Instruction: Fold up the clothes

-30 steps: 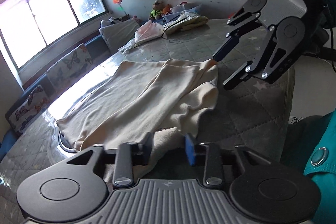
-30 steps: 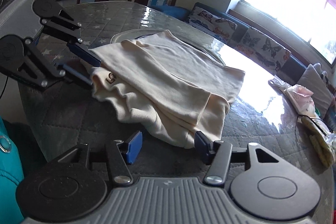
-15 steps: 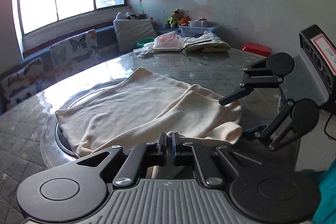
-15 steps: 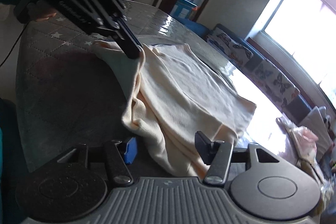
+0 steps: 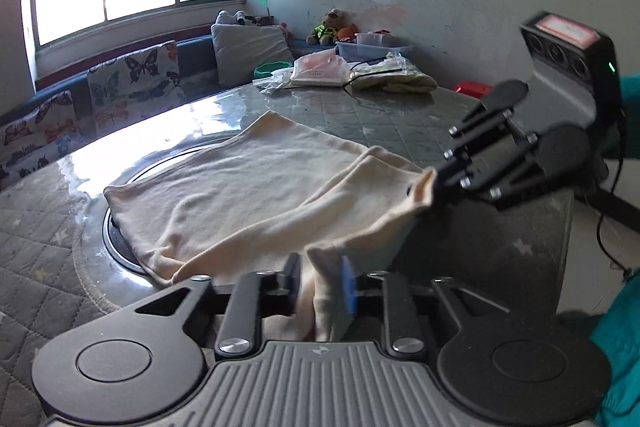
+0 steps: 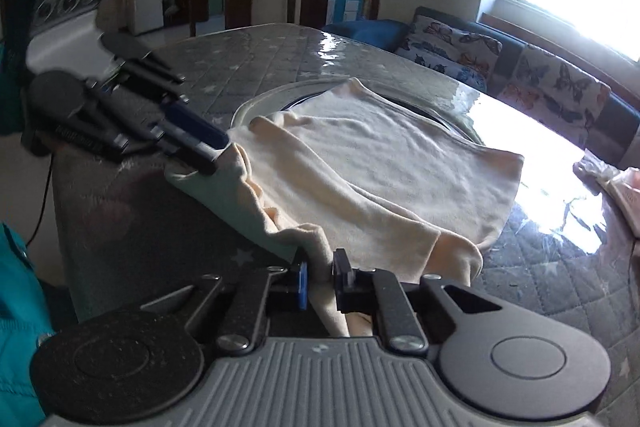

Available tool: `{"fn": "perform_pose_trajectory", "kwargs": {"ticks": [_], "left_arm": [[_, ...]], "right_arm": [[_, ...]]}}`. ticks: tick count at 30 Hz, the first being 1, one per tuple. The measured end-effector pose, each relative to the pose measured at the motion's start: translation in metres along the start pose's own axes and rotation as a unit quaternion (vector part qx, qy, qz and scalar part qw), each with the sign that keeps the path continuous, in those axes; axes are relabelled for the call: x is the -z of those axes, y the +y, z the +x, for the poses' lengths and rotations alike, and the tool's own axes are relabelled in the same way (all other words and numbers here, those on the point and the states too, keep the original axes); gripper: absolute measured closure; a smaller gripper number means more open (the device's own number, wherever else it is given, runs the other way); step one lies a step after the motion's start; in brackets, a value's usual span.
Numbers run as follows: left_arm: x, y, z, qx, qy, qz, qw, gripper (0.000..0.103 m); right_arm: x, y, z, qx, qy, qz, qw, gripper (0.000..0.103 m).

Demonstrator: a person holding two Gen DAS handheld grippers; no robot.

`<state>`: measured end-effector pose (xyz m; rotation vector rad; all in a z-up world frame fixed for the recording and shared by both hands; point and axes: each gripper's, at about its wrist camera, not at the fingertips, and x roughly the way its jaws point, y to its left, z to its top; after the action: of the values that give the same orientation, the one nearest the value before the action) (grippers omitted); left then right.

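Observation:
A cream garment (image 5: 248, 187) lies partly folded on a round table covered with a grey quilted cloth (image 5: 400, 123). My left gripper (image 5: 320, 279) is shut on the garment's near edge. My right gripper (image 6: 320, 273) is shut on the same near edge further along; it shows in the left wrist view (image 5: 434, 187) pinching a corner. The left gripper shows in the right wrist view (image 6: 218, 157) holding the other corner. The edge between them is lifted off the table. The far part of the garment (image 6: 400, 155) lies flat.
A glass turntable ring (image 5: 116, 247) lies under the garment. Bagged clothes and a plastic box (image 5: 360, 67) sit at the table's far side. A sofa with butterfly cushions (image 5: 132, 83) runs under the window. The table edge (image 5: 568, 227) drops off at the right.
Both grippers have shut on the garment's near edge and raised it. A second ago both were open above the cloth; the right one shut last.

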<state>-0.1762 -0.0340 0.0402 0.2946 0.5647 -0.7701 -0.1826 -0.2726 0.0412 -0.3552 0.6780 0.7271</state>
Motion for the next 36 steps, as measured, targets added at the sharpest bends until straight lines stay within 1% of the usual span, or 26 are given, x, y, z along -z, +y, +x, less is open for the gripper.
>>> {"fn": "perform_pose_trajectory", "kwargs": {"ticks": [1,4,7,8,9,10,11,14,19,24,26,30,34,36], "left_arm": [[0.003,-0.003,-0.003,-0.003,-0.001,0.010,0.9999,0.055],[0.010,-0.014,-0.004,-0.010,0.000,0.047,0.9988,0.054],[0.015,-0.020,0.005,-0.024,0.009,0.069,0.9973,0.054],[0.016,-0.021,0.008,-0.025,0.012,0.076,0.9967,0.056],[0.018,-0.023,0.012,-0.025,0.013,0.084,0.9960,0.061],[0.019,-0.024,0.015,-0.025,0.015,0.093,0.9953,0.074],[0.020,-0.025,0.017,-0.026,0.015,0.097,0.9948,0.084],[0.020,-0.024,0.014,-0.031,0.003,0.092,0.9953,0.091],[0.015,-0.023,-0.011,-0.030,-0.031,0.073,0.9964,0.094],[0.012,-0.036,-0.037,-0.026,-0.045,0.082,0.9953,0.094],[0.012,-0.042,-0.049,-0.020,-0.045,0.081,0.9955,0.094],[0.014,-0.053,-0.076,0.003,-0.039,0.076,0.9963,0.094],[0.010,-0.059,-0.088,0.010,-0.038,0.077,0.9963,0.094],[0.004,-0.057,-0.088,0.007,-0.041,0.080,0.9959,0.094]], "right_arm": [[-0.001,-0.002,0.000,-0.004,0.000,0.009,1.000,0.093],[-0.004,-0.005,0.000,-0.004,-0.003,0.018,1.000,0.093],[-0.008,-0.005,0.000,-0.004,-0.006,0.017,1.000,0.093],[-0.008,-0.005,0.000,-0.002,-0.007,0.015,1.000,0.093],[-0.008,-0.005,0.000,-0.001,-0.009,0.016,1.000,0.093],[-0.008,-0.004,0.000,0.001,-0.010,0.015,1.000,0.093],[-0.007,-0.002,-0.001,0.002,-0.012,0.014,1.000,0.093],[-0.005,0.002,-0.003,0.009,-0.018,0.011,1.000,0.094],[-0.004,0.010,-0.017,0.014,-0.040,0.016,0.999,0.095],[-0.006,0.022,-0.036,0.011,-0.053,0.004,0.999,0.095],[-0.005,0.031,-0.049,0.003,-0.055,-0.002,0.998,0.095],[-0.004,0.051,-0.075,-0.015,-0.050,-0.013,0.999,0.095],[-0.006,0.063,-0.089,-0.027,-0.040,-0.019,0.999,0.095],[-0.010,0.060,-0.089,-0.025,-0.038,-0.020,0.999,0.095]]}}
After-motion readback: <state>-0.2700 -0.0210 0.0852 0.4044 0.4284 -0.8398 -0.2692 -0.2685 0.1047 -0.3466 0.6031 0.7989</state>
